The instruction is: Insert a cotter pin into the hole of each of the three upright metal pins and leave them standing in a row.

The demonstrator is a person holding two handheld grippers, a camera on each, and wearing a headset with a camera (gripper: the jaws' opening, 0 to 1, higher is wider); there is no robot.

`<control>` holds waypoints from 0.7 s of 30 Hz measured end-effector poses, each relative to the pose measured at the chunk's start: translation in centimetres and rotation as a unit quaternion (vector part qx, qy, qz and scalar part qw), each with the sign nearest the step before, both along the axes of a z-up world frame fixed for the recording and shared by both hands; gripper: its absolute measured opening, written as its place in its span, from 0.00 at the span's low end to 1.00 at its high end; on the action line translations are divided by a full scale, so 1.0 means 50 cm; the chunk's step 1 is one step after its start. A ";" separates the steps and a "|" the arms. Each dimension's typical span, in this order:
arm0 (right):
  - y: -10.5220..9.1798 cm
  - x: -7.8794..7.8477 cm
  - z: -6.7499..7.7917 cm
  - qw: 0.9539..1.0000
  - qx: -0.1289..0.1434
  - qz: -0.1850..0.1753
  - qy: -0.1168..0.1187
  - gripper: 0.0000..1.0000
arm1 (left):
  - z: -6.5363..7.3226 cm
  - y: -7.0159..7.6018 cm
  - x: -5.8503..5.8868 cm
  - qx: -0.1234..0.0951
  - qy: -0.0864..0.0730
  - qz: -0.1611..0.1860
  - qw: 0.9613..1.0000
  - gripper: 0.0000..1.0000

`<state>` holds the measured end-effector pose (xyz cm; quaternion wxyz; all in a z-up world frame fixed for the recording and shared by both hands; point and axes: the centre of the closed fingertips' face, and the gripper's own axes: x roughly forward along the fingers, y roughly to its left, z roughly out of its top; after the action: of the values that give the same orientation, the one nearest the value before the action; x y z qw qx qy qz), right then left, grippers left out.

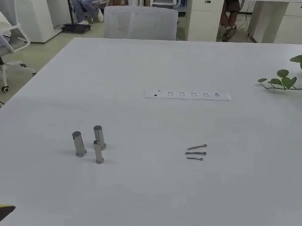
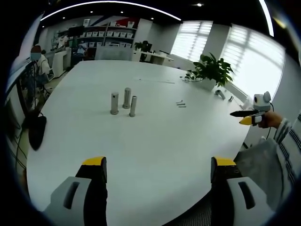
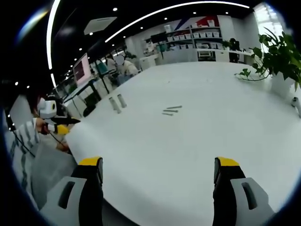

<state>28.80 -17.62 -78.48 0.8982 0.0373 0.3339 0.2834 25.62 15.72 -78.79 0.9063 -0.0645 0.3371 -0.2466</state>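
Holds left gripper [image 2: 158, 165] and right gripper [image 3: 157, 165] released, empty, at the edge of the white table [image 1: 147, 194]. Faces three clustered upright silver metal pins [image 1: 91, 144], three thin cotter pins [image 1: 195, 152] well apart.

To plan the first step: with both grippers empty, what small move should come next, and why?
Probably move the right gripper forward to the cotter pins and grasp one. All three lie loose on the table, apart from the upright metal pins, and its fingers stand open.
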 end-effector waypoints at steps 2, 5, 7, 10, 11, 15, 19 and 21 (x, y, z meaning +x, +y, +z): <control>0.001 0.002 0.000 1.000 0.001 0.000 0.000 0.99 | -0.002 0.003 0.006 0.003 0.002 -0.002 1.000 0.90; 0.005 0.003 0.001 1.000 -0.002 0.003 0.000 0.99 | -0.002 0.008 0.018 0.004 0.001 -0.002 1.000 0.90; 0.006 0.004 0.001 1.000 -0.003 0.004 0.001 0.99 | -0.001 0.010 0.028 0.004 -0.002 0.000 1.000 0.90; 0.007 0.007 0.002 1.000 -0.003 0.004 0.000 0.99 | -0.004 0.007 0.039 0.002 -0.001 -0.002 1.000 0.89; 0.008 0.007 0.002 1.000 -0.003 0.004 0.001 0.99 | -0.006 0.005 0.042 0.004 0.000 -0.006 1.000 0.89; 0.010 0.008 -0.001 1.000 -0.005 0.006 0.003 0.99 | -0.011 0.002 0.059 -0.001 -0.002 -0.008 1.000 0.89; 0.012 0.002 -0.004 1.000 -0.006 0.009 0.009 0.99 | -0.014 0.001 0.085 -0.028 -0.006 0.013 1.000 0.88; 0.013 -0.003 -0.005 1.000 -0.006 0.011 0.012 0.99 | -0.017 0.002 0.096 -0.031 -0.008 0.017 0.999 0.88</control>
<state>28.67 -16.95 -78.75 0.8913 0.0316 0.3469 0.2903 30.43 15.83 -79.64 0.9106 -0.0964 0.3207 -0.2423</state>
